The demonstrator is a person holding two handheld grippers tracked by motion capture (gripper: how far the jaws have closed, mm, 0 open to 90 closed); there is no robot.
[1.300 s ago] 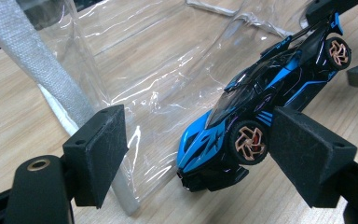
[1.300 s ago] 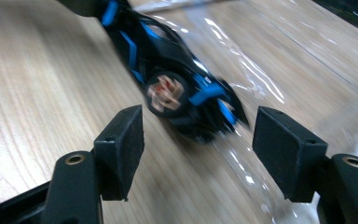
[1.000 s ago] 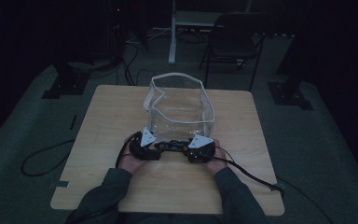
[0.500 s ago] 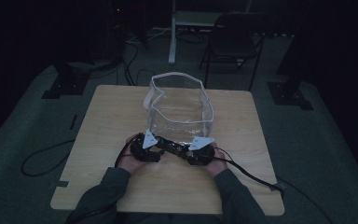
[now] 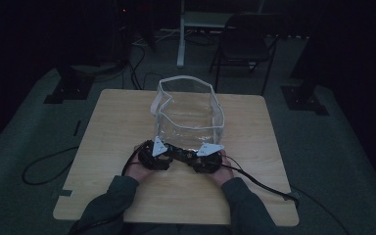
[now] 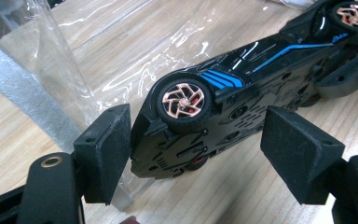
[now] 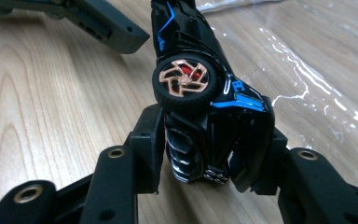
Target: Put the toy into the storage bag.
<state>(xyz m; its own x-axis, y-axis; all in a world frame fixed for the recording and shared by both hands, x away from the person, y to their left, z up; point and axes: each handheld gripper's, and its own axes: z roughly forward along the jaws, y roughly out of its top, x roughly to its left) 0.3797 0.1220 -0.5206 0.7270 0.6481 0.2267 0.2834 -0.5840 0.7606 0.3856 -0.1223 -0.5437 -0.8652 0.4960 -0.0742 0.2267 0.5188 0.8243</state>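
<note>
Resting on a pale wooden table, a black toy car with blue stripes and copper-coloured wheels lies tipped on its side, its underside showing in the left gripper view, just in front of a clear plastic bag with a white rim; seen from the high view the car spans the gap between the two grippers at the near middle of the table; left gripper, at the left: jaws spread wide either side of one end of the car, the left pad touching or almost touching the bodywork and the right pad standing clear of it; a fold of the bag's film lies just beside the left jaw; right gripper, at the right: jaws pinched on the other end of the car, one pad on each flank just below a wheel; a person's hands and dark sleeves hold both grippers from the near edge.
</note>
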